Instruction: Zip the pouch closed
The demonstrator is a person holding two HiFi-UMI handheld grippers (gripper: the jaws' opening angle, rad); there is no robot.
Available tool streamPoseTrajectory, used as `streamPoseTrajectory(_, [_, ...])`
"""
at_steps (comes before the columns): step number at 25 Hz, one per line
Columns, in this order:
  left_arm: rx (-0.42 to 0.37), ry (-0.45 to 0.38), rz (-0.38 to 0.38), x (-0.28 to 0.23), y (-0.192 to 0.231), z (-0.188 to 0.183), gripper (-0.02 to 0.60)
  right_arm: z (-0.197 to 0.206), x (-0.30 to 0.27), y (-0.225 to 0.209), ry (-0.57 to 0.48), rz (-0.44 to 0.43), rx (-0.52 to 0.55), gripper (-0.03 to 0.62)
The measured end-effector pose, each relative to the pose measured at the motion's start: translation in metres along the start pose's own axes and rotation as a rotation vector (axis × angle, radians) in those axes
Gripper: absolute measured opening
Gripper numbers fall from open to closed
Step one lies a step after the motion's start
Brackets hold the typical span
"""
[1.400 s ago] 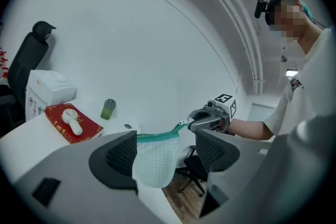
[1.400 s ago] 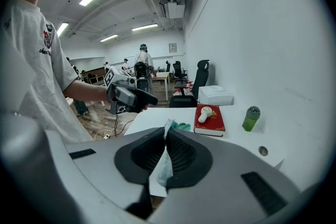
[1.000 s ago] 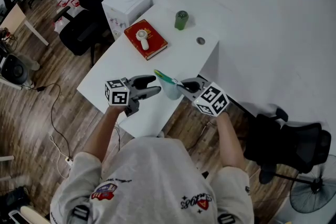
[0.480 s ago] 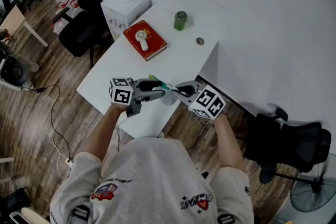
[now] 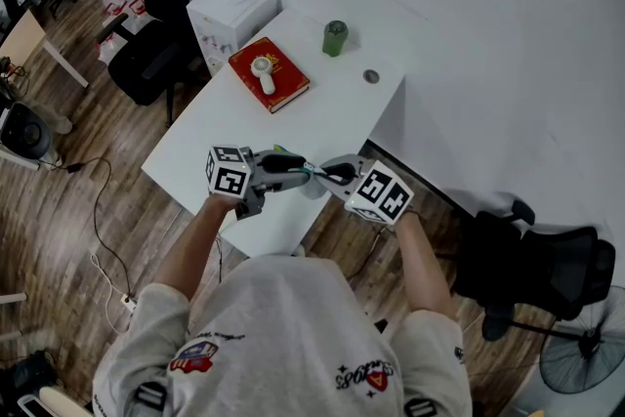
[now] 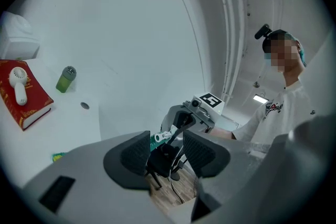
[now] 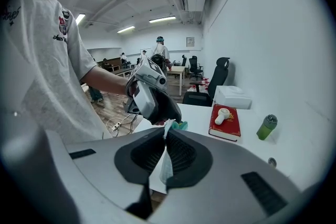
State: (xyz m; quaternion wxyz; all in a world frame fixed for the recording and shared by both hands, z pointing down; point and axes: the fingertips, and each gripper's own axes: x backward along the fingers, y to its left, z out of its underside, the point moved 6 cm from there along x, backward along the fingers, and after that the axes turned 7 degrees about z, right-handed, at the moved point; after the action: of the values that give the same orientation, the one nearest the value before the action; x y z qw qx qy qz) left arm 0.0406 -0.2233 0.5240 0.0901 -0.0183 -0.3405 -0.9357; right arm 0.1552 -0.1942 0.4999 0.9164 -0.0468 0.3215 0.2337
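Over the front edge of the white table (image 5: 332, 112), both grippers meet at a pale translucent pouch (image 5: 314, 183) with a green zip edge (image 6: 157, 138). My right gripper (image 5: 334, 176) is shut on the pouch's thin fabric (image 7: 165, 161), which hangs pinched between its pads. My left gripper (image 5: 297, 171) points level at the zip end, its jaws closing. In the left gripper view the white zip pull (image 6: 162, 136) sits just past the fingertips of that gripper (image 6: 167, 150), and the pads do not press on it. The right gripper view shows my left gripper (image 7: 149, 97) just beyond the right gripper (image 7: 165, 152).
A red book (image 5: 270, 73) with a white hand fan on it lies at the table's far left. A green cup (image 5: 335, 37) and a small round cap (image 5: 371, 75) stand at the back. A white cabinet (image 5: 232, 7) and black chairs (image 5: 156, 34) (image 5: 537, 269) flank the table.
My left gripper has moved right to the pouch's zip end and its jaws have narrowed. The right gripper has brought the pouch a little left, so the two now meet.
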Motion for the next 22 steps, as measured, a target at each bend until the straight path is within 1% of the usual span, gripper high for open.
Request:
streamPoseTrajectory(7, [-0.005,0.010,0.006,-0.003,0.002,0.002,0.167,0.006,0.000,-0.002,0.014,-0.003,-0.010,0.017])
streamPoseTrajectory(8, [-0.002,0.007,0.006,-0.003,0.002,0.002,0.155,0.007,-0.001,-0.002,0.013,-0.002,-0.009,0.017])
streamPoseTrajectory(14, [0.010,-0.010,0.014,0.000,0.003,0.004,0.133,0.016,-0.003,-0.001,0.043,0.017,0.008,0.017])
streamPoseTrajectory(19, [-0.004,0.013,0.026,-0.003,0.002,0.007,0.103,0.021,-0.006,-0.002,0.050,0.015,-0.004,0.017])
streamPoseTrajectory(22, [-0.015,0.026,0.012,-0.003,0.001,0.009,0.089,0.017,-0.008,-0.001,0.042,0.014,0.002,0.017])
